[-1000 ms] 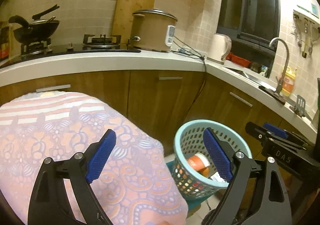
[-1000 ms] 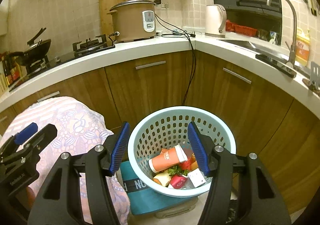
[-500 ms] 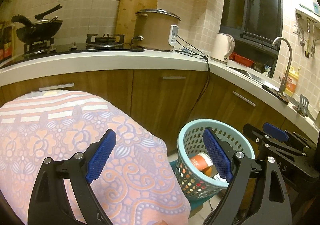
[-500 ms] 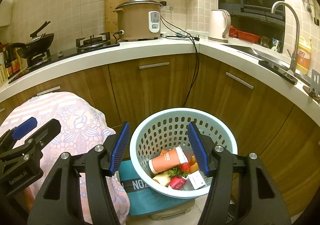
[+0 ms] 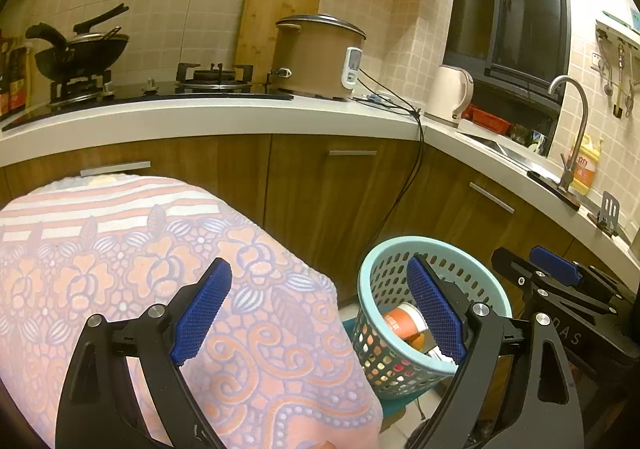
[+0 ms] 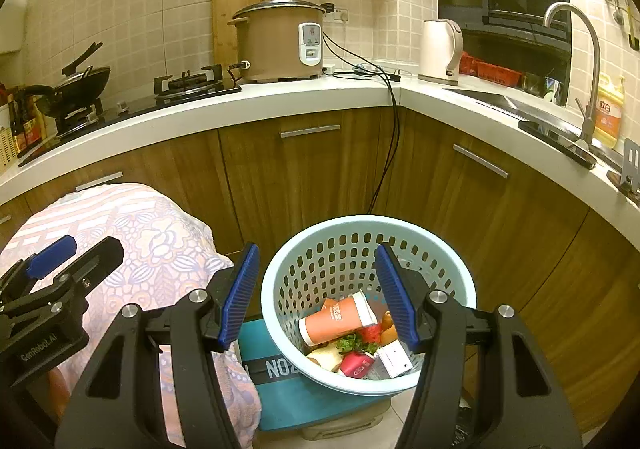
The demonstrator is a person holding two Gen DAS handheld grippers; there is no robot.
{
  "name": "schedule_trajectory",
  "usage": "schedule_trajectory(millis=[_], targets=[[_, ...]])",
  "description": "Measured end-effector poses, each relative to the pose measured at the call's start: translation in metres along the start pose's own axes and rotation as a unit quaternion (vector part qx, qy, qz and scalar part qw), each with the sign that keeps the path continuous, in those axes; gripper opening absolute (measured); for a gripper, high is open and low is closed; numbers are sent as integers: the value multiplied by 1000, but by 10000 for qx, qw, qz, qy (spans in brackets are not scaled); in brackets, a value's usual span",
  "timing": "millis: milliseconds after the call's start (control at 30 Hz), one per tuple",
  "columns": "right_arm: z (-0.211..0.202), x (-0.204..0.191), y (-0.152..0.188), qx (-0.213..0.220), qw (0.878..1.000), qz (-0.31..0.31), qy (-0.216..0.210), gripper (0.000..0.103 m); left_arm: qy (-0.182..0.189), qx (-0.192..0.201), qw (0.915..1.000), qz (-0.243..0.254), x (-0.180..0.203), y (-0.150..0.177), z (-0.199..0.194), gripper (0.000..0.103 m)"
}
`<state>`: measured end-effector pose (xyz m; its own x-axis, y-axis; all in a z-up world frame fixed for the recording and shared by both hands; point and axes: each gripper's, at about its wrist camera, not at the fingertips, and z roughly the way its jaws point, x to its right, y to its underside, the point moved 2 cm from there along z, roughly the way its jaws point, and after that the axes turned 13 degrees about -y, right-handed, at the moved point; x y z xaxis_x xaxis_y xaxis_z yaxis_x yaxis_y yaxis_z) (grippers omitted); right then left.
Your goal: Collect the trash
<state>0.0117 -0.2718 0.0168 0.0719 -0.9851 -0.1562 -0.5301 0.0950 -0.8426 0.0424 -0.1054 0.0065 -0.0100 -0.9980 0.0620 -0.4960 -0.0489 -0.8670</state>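
Observation:
A pale blue perforated basket (image 6: pixel 448 261) stands on the floor against the wooden cabinets, and appears as the basket (image 5: pixel 384 257) at lower right in the left wrist view. Inside lie an orange paper cup (image 6: pixel 338 319), a red wrapper (image 6: pixel 358 365), a white carton (image 6: pixel 394 359) and food scraps. My right gripper (image 6: pixel 316 299) hovers above the basket's near rim, open, with nothing between its blue pads. My left gripper (image 5: pixel 320 313) is open and empty over the edge of a floral cloth (image 5: pixel 120 269). Each view shows the other gripper at its side edge.
The cloth covers a rounded low surface (image 6: pixel 152 233) left of the basket. A teal box (image 6: pixel 280 381) sits under the basket. The counter (image 6: pixel 280 97) carries a rice cooker (image 6: pixel 280 41), kettle (image 6: pixel 440 49), stove and wok (image 6: pixel 80 85). A black cable (image 6: pixel 394 145) hangs down the cabinet.
Both views have shifted slightly, the basket drifting a little in frame. Neither gripper's jaws changed, and the basket's contents lie as before.

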Motion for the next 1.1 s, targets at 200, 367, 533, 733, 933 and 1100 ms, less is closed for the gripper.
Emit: schedule_trajectory(millis=[200, 367, 533, 733, 933, 1100], targets=[[2, -2, 0, -34, 10000, -7, -13, 56, -1, -5, 10000, 5, 0, 0, 0, 87], [3, -2, 0, -46, 10000, -7, -22, 56, -3, -5, 10000, 7, 0, 0, 0, 87], [3, -1, 0, -47, 10000, 0, -26, 56, 2, -3, 10000, 2, 0, 0, -1, 87], [3, -2, 0, -54, 10000, 4, -20, 56, 0, -30, 10000, 26, 0, 1, 1, 87], [4, -1, 1, -43, 10000, 47, -6, 56, 13, -45, 10000, 23, 0, 2, 1, 88], [6, -1, 2, -53, 10000, 64, -1, 56, 13, -49, 10000, 59, 1, 2, 1, 88]])
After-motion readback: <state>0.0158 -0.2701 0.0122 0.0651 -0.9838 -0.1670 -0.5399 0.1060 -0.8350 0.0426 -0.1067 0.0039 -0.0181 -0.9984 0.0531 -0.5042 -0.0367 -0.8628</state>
